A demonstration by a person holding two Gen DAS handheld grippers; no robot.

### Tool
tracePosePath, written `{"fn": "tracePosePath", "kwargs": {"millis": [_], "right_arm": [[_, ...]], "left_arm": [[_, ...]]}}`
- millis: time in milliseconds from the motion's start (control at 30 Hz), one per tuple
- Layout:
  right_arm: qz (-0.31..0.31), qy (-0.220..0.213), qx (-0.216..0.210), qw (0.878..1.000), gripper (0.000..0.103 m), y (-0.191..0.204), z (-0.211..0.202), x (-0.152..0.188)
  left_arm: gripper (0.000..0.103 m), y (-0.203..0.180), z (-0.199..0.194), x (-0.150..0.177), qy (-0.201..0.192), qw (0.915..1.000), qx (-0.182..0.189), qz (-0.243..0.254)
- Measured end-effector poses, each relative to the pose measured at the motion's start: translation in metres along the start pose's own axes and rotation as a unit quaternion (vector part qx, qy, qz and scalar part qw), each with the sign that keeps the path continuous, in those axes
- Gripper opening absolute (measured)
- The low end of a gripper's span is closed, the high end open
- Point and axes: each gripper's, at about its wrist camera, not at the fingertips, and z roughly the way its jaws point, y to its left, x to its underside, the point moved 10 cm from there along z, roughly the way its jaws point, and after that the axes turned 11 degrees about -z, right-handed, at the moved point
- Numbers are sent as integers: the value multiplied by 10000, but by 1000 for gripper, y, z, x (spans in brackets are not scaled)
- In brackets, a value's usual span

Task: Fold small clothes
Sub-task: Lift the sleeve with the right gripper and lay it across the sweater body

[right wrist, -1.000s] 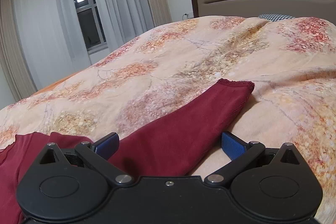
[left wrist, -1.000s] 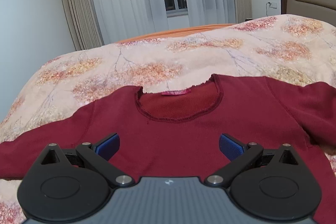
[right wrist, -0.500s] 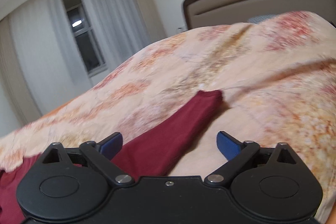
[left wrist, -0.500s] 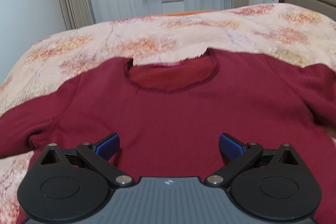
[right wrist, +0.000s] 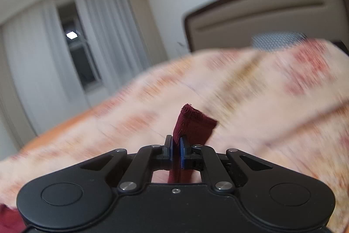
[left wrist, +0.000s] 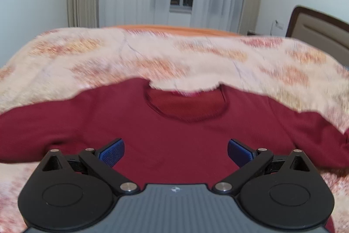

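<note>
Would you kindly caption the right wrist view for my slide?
Right gripper shut on the red sweater's sleeve cuff, lifted above the floral bedspread.

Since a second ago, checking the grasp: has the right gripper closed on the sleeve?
Yes. The right gripper had jaws wide apart; now they pinch the sleeve cuff, lifted against the headboard.

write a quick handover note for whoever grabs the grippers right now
Right gripper: shut on the sleeve cuff of the dark red sweater, the cuff sticking up past the fingertips.
Left gripper: open, holding nothing, over the sweater's chest.
Sweater lies face up on the floral bedspread, neckline away from you, other sleeve spread out.
Done: right sleeve gripped. Left: fold that sleeve across the body, then the other sleeve, then the body.
</note>
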Motion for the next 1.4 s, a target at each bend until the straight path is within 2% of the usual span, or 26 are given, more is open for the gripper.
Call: {"fn": "tracePosePath", "kwargs": {"millis": [200,300,367,467,533,667,833,933,1033,1100,1133,1167,1200,1267,1333,1400], "right_arm": [[-387,-782,-1004,9911,6,106,-35,-90],[-735,-1004,-1661,9782,6,178,-50,-112],[-1038,-1057,-2122,9659,6,230,-58,-112],[-1622,-1075,-2674,9437,6,308,-66,-91],[-2004,-1004,-3014,9268,6,357,-69,-64],[-2749,-743,-3591,8888,6,443,-79,9],[-3583,-199,-4121,8375,6,515,-97,111],[-4083,8,-4249,8079,6,544,-111,162],[-4428,116,-4345,7842,6,562,-130,203],[-4581,158,-4404,7719,8,563,-137,218],[-4589,171,-4445,7691,14,557,-140,222],[-4561,207,-4488,7682,21,553,-142,223],[-4516,255,-4524,7686,24,546,-142,222],[-4441,292,-4514,7734,50,530,-141,219],[-4371,257,-4420,7829,69,507,-137,208],[-4337,160,-4165,7989,76,477,-130,194]], "left_arm": [[103,45,-32,-32,-256,9989,29,-396],[103,77,-44,-44,-409,9974,-91,-587],[103,101,-50,-49,-481,9959,-202,-736],[103,134,-56,-53,-569,9933,-389,-932],[103,156,-60,-54,-611,9914,-515,-1040],[103,193,-62,-53,-649,9878,-749,-1203],[103,227,-58,-44,-621,9843,-993,-1319],[103,239,-52,-39,-597,9825,-1053,-1413],[103,241,-44,-39,-660,9816,-934,-1530],[103,234,-36,-43,-701,9826,-780,-1535],[103,229,-30,-46,-729,9832,-705,-1518],[103,223,-25,-48,-737,9837,-654,-1503],[103,217,-19,-49,-740,9843,-592,-1486],[103,201,-6,-48,-712,9866,-440,-1400],[103,185,6,-44,-630,9896,-385,-1238],[103,170,18,-36,-522,9930,-412,-976]]}}
